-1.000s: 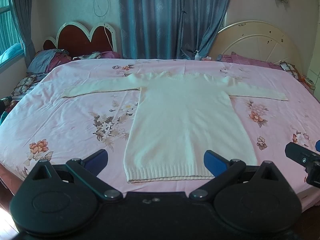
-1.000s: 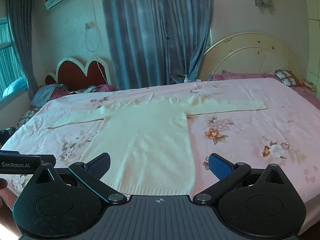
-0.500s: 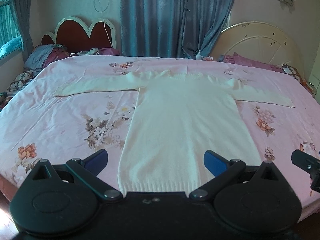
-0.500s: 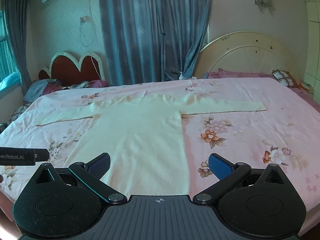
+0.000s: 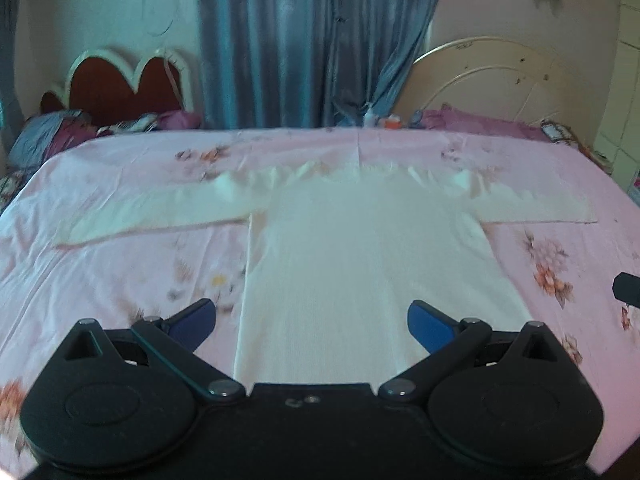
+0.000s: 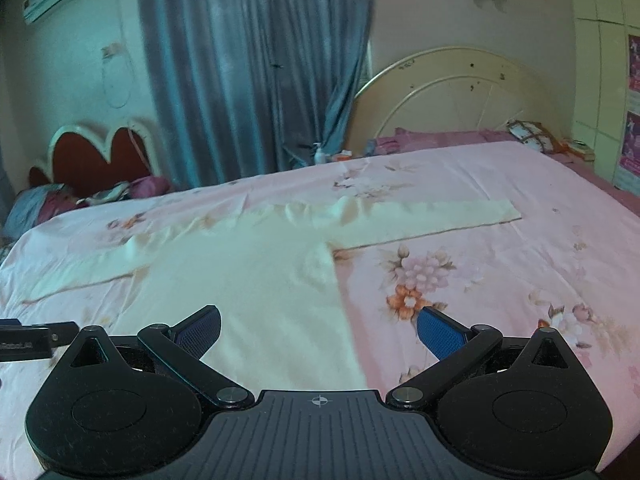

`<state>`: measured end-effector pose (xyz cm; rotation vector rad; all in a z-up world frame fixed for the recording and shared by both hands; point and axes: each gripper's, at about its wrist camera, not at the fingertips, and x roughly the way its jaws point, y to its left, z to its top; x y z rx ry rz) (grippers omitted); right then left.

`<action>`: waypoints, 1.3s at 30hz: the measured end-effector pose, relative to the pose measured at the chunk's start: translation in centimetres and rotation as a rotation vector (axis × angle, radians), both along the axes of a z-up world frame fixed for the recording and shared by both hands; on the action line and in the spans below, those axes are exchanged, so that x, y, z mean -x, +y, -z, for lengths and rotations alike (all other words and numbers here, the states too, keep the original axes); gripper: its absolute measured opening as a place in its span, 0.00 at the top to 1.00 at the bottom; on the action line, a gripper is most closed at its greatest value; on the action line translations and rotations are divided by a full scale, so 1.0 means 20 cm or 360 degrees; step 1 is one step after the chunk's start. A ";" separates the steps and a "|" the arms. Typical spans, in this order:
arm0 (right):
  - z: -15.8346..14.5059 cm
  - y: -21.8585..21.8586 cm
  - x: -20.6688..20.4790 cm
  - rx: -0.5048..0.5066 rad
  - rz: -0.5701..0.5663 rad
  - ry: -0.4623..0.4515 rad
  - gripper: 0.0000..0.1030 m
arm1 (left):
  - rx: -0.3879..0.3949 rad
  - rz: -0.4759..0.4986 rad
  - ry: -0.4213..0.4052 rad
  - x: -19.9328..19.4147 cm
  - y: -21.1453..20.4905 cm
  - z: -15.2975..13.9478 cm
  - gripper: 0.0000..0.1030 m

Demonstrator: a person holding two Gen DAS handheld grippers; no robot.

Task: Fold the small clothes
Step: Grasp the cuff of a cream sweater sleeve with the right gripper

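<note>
A cream long-sleeved knit garment lies flat on the pink floral bedsheet, sleeves spread left and right, hem toward me. It also shows in the right wrist view. My left gripper is open and empty over the garment's lower body. My right gripper is open and empty over the garment's right side edge, near the hem. The hem is hidden behind both gripper bodies.
The bed fills the view, with its sheet bare on the right. Pillows and bedding lie at the far left by a red headboard. A cream headboard and blue curtains stand behind. The other gripper's tip shows at left.
Both grippers have moved forward over the bed and closer to the garment, so its hem has dropped out of view. Both jaws stay open.
</note>
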<state>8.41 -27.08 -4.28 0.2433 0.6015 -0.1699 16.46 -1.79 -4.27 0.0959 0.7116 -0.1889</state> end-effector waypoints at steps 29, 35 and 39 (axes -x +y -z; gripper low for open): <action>0.65 -1.38 -1.00 -0.0292 0.0502 0.0286 0.50 | -0.0112 -0.0186 0.0124 -0.86 -0.50 0.43 0.01; 0.77 -1.59 -1.12 -0.0387 0.0638 0.0280 0.53 | -0.0142 -0.0164 0.0123 -0.96 -0.54 0.47 0.02; 0.78 -1.69 -1.16 -0.0392 0.0711 0.0230 0.79 | -0.0159 -0.0134 0.0152 -0.99 -0.54 0.48 0.03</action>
